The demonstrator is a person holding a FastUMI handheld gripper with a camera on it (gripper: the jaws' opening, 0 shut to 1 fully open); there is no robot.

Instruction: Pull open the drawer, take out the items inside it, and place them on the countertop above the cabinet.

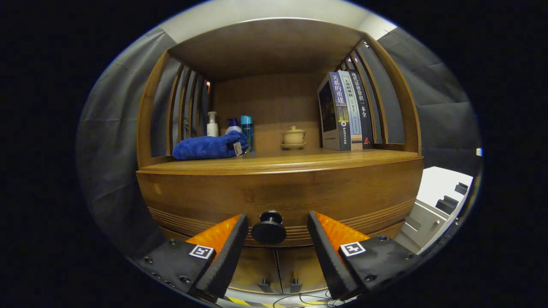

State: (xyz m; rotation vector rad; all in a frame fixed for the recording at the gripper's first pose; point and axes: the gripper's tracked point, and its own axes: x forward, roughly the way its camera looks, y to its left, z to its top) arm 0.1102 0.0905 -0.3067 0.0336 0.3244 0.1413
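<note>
While the gripper [277, 231] faces the wooden cabinet [278, 192], its two fingers [229, 252] stand apart, released, one on each side of the round dark knob [269, 229] of the drawer [274, 201]. The knob sits in the gap between the fingertips, and neither finger seems to touch it. The drawer front is flush with the cabinet, so it is still closed and nothing inside can be seen. Just above the drawer lies the countertop [299, 162], a wooden shelf under a top board. On it, to the left, a blue cloth [209, 146] lies in a heap, with three bottles [233, 126] standing just behind it. Near the middle sits a small lidded teacup [293, 137] on a saucer. To the right, some books [344, 112] stand upright against the slatted side. Below the drawer are two cabinet doors [276, 267] with small handles.
</note>
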